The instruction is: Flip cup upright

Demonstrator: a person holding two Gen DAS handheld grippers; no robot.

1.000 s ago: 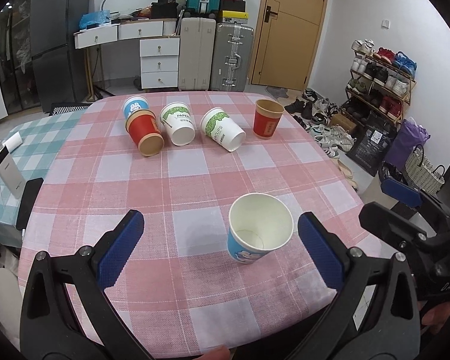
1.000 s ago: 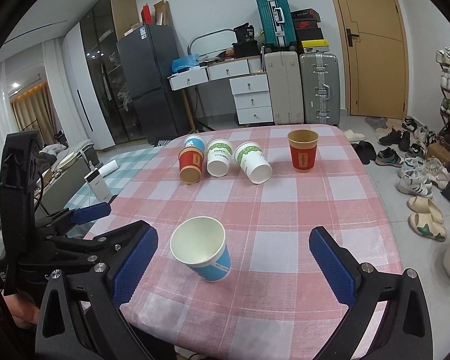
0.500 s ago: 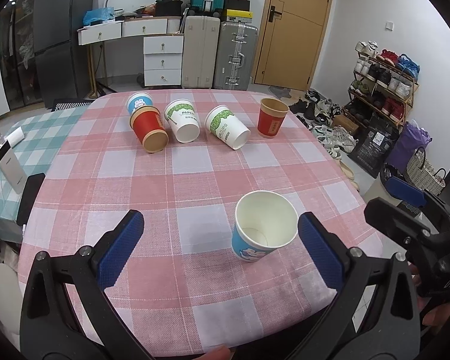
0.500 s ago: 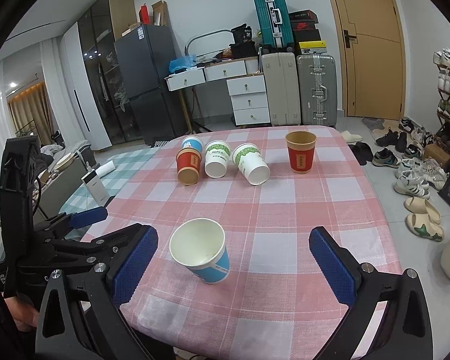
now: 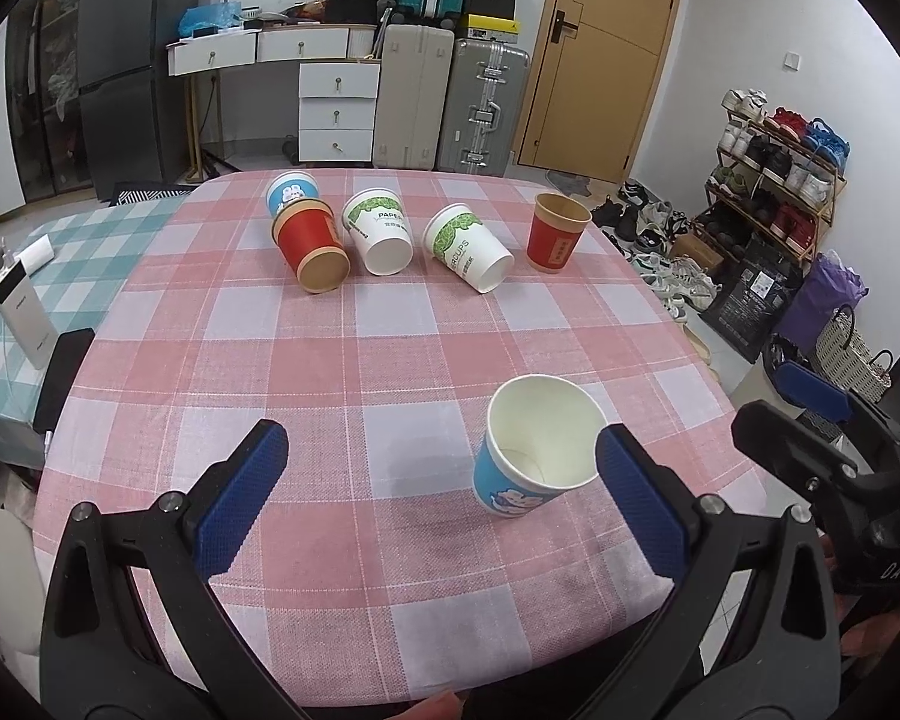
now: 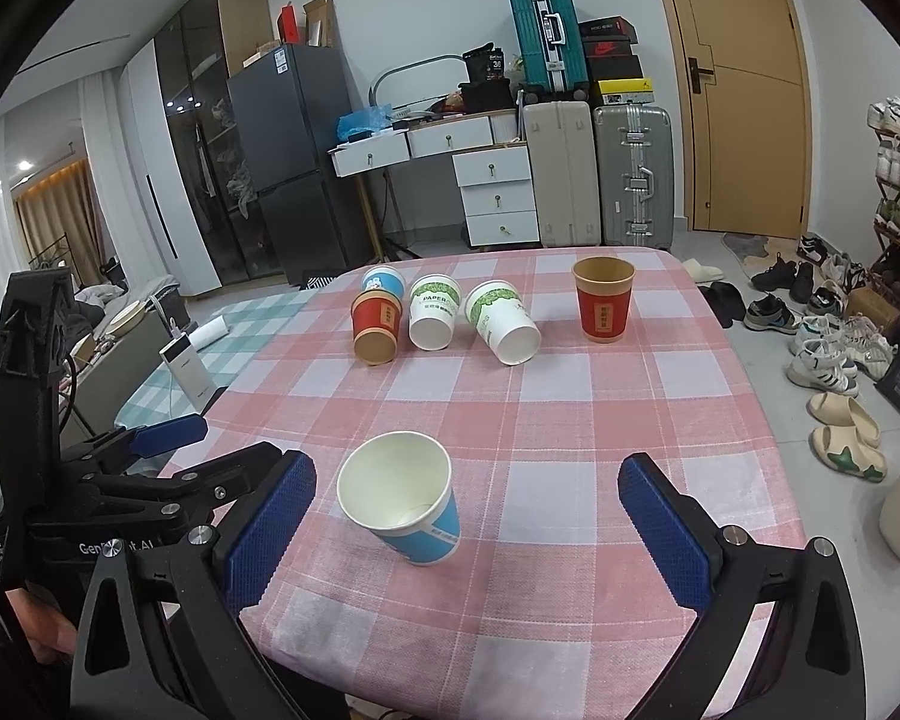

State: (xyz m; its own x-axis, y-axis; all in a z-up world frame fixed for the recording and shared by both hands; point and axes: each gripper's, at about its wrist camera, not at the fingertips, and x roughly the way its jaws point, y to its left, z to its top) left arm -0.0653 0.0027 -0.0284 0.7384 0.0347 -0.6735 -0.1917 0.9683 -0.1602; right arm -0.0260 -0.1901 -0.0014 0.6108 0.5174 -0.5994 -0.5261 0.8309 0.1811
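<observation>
Little has been changed since a second ago: both grippers have been drawn back slightly, and the cups are seen a little farther off.

From the left wrist view, the left gripper (image 5: 441, 483) is held released, its blue pads wide apart and nothing between them. The blue cup (image 5: 534, 447) is seen upright near the front right corner of the tabletop (image 5: 390, 330), just beside the right pad. Along the far edge a red cup (image 5: 312, 243) and two white cups (image 5: 380, 232) (image 5: 468, 246) are laid on their sides, with a small blue cup (image 5: 291, 192) behind and another red cup (image 5: 555, 232) standing upright.

From the right wrist view, the right gripper (image 6: 468, 516) is likewise kept released, with the blue cup (image 6: 402, 495) standing between its pads, nearer the left one and untouched. The left gripper (image 6: 150, 462) is visible at the left edge.
</observation>
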